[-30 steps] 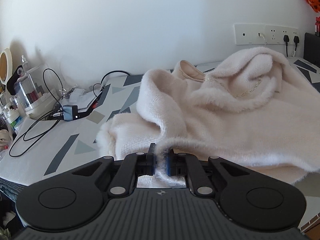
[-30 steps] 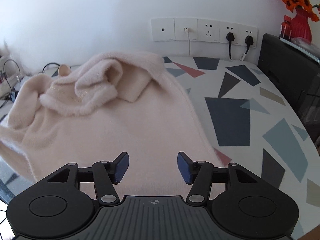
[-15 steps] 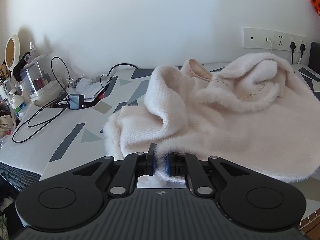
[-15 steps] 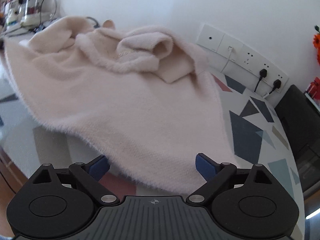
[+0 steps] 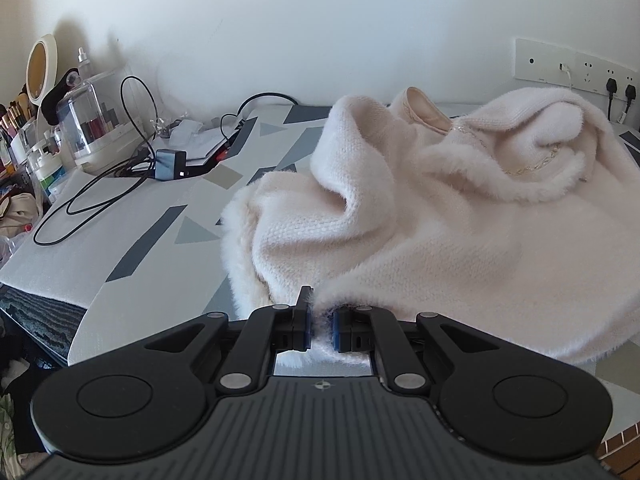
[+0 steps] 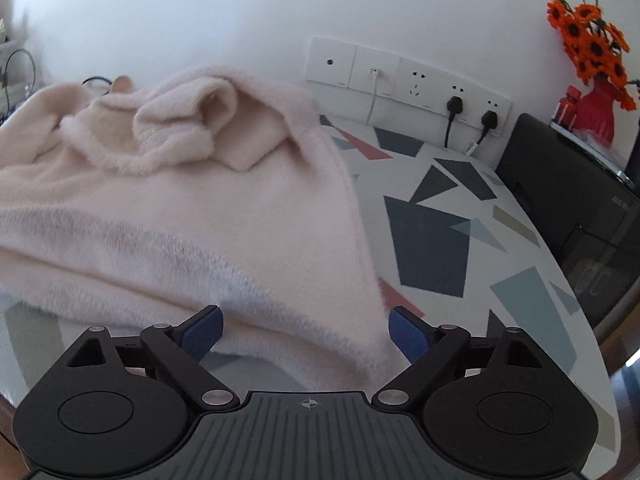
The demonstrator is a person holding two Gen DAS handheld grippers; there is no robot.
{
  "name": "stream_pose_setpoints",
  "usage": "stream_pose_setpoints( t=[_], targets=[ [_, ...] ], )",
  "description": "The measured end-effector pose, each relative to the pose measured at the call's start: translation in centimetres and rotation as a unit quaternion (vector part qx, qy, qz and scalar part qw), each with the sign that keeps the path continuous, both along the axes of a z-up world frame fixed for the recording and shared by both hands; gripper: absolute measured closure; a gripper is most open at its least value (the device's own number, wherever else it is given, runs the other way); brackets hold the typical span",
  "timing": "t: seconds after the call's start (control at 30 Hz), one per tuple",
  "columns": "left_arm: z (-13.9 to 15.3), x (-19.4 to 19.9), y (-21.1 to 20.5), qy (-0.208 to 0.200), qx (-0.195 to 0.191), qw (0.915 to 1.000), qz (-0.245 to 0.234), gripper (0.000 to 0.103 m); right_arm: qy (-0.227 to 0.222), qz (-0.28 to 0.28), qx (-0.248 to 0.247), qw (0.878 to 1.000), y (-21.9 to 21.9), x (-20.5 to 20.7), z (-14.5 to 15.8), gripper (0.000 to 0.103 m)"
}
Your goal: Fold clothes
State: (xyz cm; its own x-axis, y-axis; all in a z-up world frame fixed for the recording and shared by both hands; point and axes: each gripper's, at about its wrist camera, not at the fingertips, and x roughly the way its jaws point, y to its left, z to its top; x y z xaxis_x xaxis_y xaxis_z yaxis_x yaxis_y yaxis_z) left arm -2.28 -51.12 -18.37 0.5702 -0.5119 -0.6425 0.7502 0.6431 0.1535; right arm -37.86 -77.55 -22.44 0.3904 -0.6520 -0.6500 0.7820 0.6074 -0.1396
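white wall is seen behind a patterned tabletop (image 5: pixel 168 216), on which a fluffy cream sweater (image 5: pixel 440 232) lies crumpled, its fuzzy hem nearest. cables and a clear cosmetics box (image 5: pixel 94 120) are shown only by the left view; orange flowers (image 6: pixel 592 44) only by the right. the sweater's hem is pinched in the closed left tongs (image 5: pixel 320 322). the right tongs (image 6: pixel 306 332) are held wide open, the hem's corner between them, ungripped.

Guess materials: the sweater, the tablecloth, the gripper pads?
Sweater: looks like a soft fuzzy knit, cream-pink; woven ribs show on the folds and long fluffy nap along the hems. Wool or synthetic, can't tell.
Tablecloth: smooth, slightly glossy sheet with printed geometric shapes; probably vinyl or coated fabric.
Pads: blue, matte, finely textured; likely rubber or foam on black plastic fingers.
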Motion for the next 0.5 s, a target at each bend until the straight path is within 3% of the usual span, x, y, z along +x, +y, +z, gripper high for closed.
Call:
stream_pose_setpoints(
  t=[0.17, 0.33, 0.43, 0.5],
  targets=[
    [0.0, 0.2, -0.1, -0.002, 0.002, 1.0, 0.004, 0.093, -0.026, -0.051, 0.011, 0.998, -1.0, -0.9, 0.0, 0.016],
    [0.0, 0.9, 0.0, 0.007, 0.0, 0.9998, 0.016, 0.093, -0.06, -0.151, 0.025, 0.986, -4.0, -3.8, -0.1, 0.029],
    [-0.6, 0.8, -0.2, 0.01, 0.01, 0.9998, 0.015, 0.093, -0.051, -0.116, 0.035, 0.991, -3.7, -4.0, -0.7, 0.048],
    [-1.1, 0.6, -0.4, 0.009, 0.023, 0.9997, 0.008, 0.092, -0.035, -0.083, 0.026, 0.996, -3.1, -3.4, -1.0, 0.051]
  ],
)
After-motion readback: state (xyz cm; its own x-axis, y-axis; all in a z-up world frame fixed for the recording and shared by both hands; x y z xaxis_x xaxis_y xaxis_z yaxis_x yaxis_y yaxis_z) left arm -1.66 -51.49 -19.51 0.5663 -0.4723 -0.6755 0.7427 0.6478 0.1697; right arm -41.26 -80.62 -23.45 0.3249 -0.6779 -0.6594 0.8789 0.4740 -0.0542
